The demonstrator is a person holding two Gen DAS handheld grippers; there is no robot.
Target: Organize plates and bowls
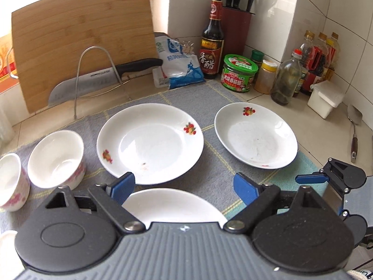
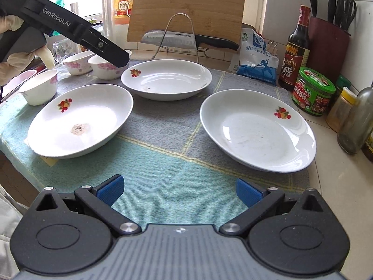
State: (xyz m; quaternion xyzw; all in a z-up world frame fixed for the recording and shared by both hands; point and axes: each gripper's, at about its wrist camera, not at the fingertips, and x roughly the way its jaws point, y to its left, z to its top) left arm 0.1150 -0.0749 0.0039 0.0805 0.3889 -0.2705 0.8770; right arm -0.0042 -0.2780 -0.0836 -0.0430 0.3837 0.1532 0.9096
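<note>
Looking at three plates on the cloth [image 2: 163, 158], we find the near-left plate [image 2: 79, 121] just beneath our left gripper [image 1: 184, 186], the far plate [image 2: 166, 79] ahead, the right plate [image 2: 257, 129] nearer our right gripper [image 2: 179, 190]. Both grippers stand apart, holding nothing. Only the right view shows three bowls [image 2: 106, 66] at far left beyond our gloved hand [image 2: 14, 56].
</note>
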